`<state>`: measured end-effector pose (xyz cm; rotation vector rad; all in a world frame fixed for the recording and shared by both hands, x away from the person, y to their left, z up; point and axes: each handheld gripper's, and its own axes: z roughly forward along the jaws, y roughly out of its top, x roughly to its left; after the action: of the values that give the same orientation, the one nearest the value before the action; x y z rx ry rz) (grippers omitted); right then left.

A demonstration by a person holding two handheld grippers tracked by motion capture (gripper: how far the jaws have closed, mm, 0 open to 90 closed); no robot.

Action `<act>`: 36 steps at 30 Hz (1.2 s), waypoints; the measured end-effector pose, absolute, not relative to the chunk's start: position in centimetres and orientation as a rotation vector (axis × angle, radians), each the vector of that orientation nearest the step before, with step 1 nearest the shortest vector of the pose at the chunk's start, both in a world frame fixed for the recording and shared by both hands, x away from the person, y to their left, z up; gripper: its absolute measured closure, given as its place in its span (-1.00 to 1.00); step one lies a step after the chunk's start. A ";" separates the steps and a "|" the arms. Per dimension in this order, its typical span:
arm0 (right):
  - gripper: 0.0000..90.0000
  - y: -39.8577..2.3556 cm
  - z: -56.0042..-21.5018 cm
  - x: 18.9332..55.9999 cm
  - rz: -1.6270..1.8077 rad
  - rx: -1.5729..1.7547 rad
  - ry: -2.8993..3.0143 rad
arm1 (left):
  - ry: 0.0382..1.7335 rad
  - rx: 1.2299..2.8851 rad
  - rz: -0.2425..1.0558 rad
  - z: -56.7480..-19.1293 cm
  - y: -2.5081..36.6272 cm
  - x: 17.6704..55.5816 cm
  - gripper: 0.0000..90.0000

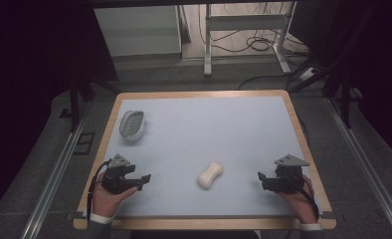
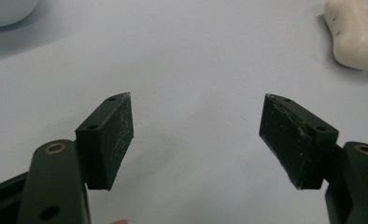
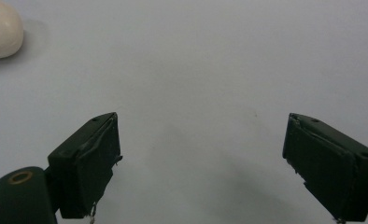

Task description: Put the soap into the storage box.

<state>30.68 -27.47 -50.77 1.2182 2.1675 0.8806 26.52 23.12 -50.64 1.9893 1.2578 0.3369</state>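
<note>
A pale blue-grey surface (image 1: pixel 209 129) with a light wooden border sits in a dim room, with grey floor around it and cables and white metal legs of a frame (image 1: pixel 209 50) on the floor beyond its far edge.

Near the middle of the surface, toward the person's side, lies a cream-white, waisted bar shaped like a small bone, possibly soap (image 1: pixel 210 175). It rests flat on the surface, angled, touching nothing.

To the left of the bar and well apart from it, the left claw (image 1: pixel 145 179) is held in the person's left hand (image 1: pixel 107 196) just over the surface, pointing toward the bar. In the left gripper view its two black jaws stand wide apart with bare surface between them, and the bar (image 2: pixel 355 32) shows at the upper right corner.

To the right of the bar, also well apart, the right claw (image 1: pixel 261 178) is held in the right hand (image 1: pixel 298 199), pointing back toward the bar. In the right gripper view its jaws are likewise spread wide and hold nothing; the bar (image 3: pixel 2 30) shows at the upper left.

Far to the left and beyond the bar, near the surface's far left corner, sits an oval white dish with a ridged grey inside (image 1: pixel 133 124).
</note>
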 end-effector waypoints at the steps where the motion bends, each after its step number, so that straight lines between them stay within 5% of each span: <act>1: -0.75 -27.5 -50.8 30.7 0.881 1.218 2.167 | 1.259 1.997 0.339 -50.6 23.1 26.5 -0.41; 36: -0.72 -28.3 -49.9 30.5 0.899 1.258 2.089 | 1.158 2.132 0.370 -46.2 17.2 27.7 -0.46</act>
<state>30.47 -28.29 -49.93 1.2580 2.0891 0.8992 27.74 17.21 -46.16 2.1319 1.1582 0.3702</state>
